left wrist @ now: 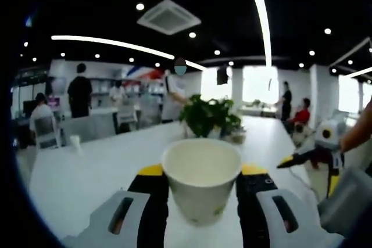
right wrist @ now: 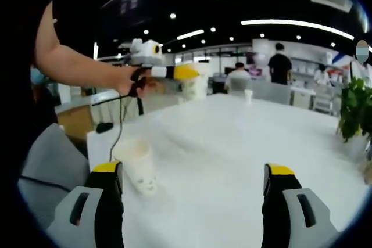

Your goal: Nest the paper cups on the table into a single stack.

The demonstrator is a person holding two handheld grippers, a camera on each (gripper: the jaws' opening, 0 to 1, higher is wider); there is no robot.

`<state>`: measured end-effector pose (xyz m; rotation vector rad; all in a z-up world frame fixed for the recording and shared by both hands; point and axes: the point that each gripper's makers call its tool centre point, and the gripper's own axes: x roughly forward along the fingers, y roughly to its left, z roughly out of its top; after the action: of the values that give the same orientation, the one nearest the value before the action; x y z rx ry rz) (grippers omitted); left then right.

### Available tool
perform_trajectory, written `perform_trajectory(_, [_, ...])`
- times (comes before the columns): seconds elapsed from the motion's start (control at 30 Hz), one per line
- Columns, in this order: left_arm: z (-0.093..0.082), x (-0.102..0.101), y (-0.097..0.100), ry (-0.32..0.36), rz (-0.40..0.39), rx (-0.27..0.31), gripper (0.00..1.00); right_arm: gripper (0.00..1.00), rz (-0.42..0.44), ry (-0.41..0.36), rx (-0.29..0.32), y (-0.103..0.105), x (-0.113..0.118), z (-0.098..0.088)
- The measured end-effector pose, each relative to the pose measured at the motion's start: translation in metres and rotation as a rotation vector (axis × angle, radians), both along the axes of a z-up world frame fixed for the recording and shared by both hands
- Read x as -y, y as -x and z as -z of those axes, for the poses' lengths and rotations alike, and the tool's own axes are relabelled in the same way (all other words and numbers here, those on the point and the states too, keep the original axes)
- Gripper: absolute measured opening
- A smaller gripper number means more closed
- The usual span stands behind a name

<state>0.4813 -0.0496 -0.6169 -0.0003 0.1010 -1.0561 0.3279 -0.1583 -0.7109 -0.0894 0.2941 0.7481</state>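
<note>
1. In the left gripper view, a cup (left wrist: 201,178) sits upright between the two jaws of the left tongs (left wrist: 202,198), above the desk (left wrist: 87,166).
2. A plant (left wrist: 208,115) stands on the desk behind that cup.
3. The right tongs (left wrist: 314,158) enter from the right, beside the cup.
4. A small cup (left wrist: 75,142) stands far left on the desk.
5. In the right gripper view, another cup (right wrist: 137,165) stands on the desk just beside the left jaw of the right tongs (right wrist: 195,196).
6. The left tongs (right wrist: 174,74) hang behind it, over the desk's far left edge.
7. The plant (right wrist: 356,108) is at the right.
</note>
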Motion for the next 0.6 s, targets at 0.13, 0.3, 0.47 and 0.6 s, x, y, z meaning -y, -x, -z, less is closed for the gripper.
perform_trajectory(0.13, [-0.007,0.002,0.009,0.019,0.005,0.013,0.43,1.0,0.002,-0.002,0.004,0.0,0.001,-0.001])
perform_trajectory(0.3, [-0.011,0.004,0.019,0.022,0.011,0.019,0.43,1.0,0.001,-0.002,0.001,0.004,0.001,0.001])
perform_trajectory(0.47, [-0.012,0.005,0.029,0.006,0.02,0.037,0.44,1.0,0.0,-0.005,0.0,0.007,0.0,0.002])
perform_trajectory(0.6, [-0.015,0.005,0.039,0.011,0.024,0.038,0.44,1.0,-0.001,-0.008,0.005,0.009,0.0,0.001])
